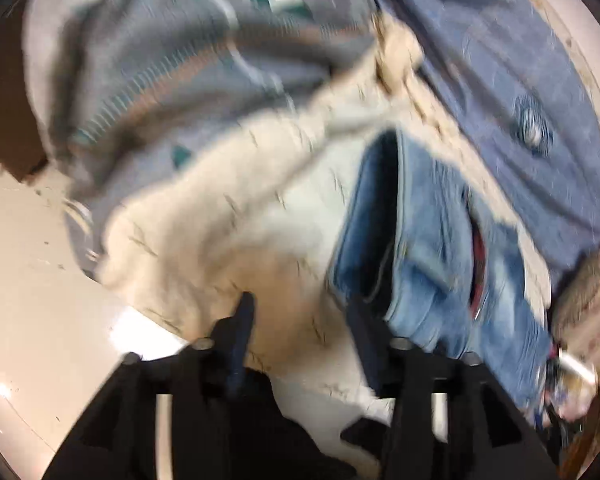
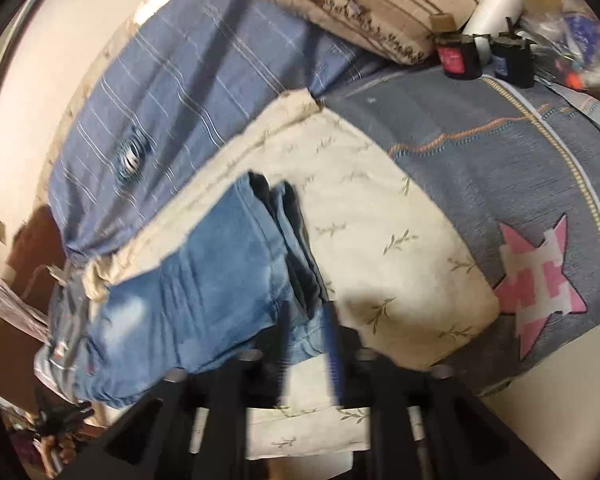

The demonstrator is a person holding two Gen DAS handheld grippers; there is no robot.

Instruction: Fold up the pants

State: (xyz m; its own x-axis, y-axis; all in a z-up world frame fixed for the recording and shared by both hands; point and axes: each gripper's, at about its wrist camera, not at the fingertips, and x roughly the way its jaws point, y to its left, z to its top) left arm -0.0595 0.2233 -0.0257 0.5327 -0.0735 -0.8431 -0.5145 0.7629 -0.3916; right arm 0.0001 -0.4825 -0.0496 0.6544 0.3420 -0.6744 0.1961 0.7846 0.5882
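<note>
The jeans (image 2: pixel 204 280), faded blue denim folded into a thick, layered bundle, lie on a cream cloth (image 2: pixel 380 240) printed with small leaf sprigs; take that cloth as the landmark.

The right gripper (image 2: pixel 308 344) points forward over the cloth's near edge, its two blue fingers (image 2: pixel 334 352) set narrowly on either side of the jeans' folded edge. Blur hides whether they pinch the denim.

The left gripper (image 1: pixel 300 328) hovers low above the cloth, fingers spread wide, one finger (image 1: pixel 242 320) over bare cloth, the other at the denim's (image 1: pixel 420 248) edge.

Beyond the cloth lie a blue striped pillow (image 2: pixel 172 100) and a grey quilt (image 2: pixel 500 168) bearing a pink star patch.
</note>
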